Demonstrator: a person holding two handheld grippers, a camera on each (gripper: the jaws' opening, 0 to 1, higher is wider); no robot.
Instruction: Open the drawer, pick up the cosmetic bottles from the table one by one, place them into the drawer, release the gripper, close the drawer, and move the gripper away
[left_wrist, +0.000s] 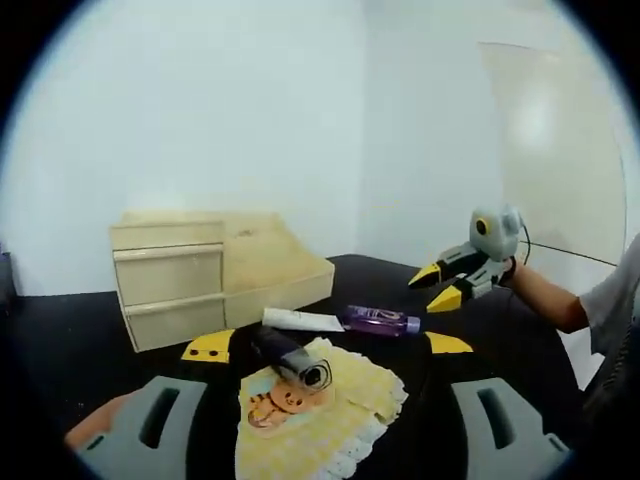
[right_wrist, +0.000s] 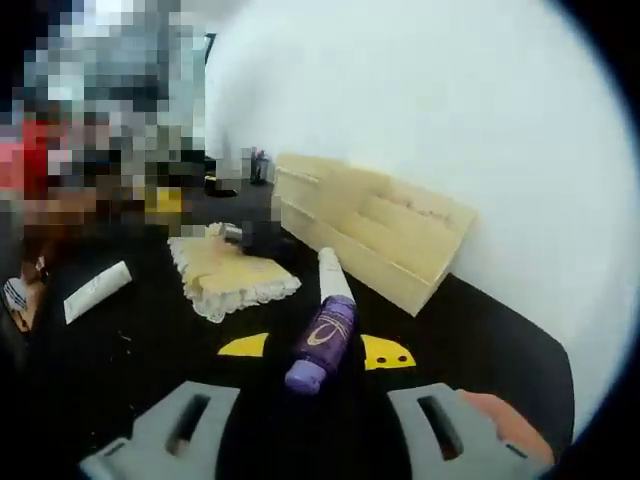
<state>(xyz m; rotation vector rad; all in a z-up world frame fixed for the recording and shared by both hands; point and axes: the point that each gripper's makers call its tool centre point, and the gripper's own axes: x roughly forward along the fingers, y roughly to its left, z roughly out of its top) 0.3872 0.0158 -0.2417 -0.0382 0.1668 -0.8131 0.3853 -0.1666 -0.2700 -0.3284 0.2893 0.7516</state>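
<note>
Dead ahead at 12 o'clock of the right gripper (right_wrist: 315, 352), spread and empty, the purple bottle (right_wrist: 322, 343) lies on the counter (right_wrist: 130, 340), cap toward it; left gripper (left_wrist: 327, 345) also spread, farther off.

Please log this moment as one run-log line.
drawers shut | purple bottle, white tube, black bottle on table | left gripper open | right gripper open

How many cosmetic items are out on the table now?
4: dark bottle on the yellow cloth, white tube and purple bottle beside the drawer unit, another white tube off apart. More may be hidden.
</note>
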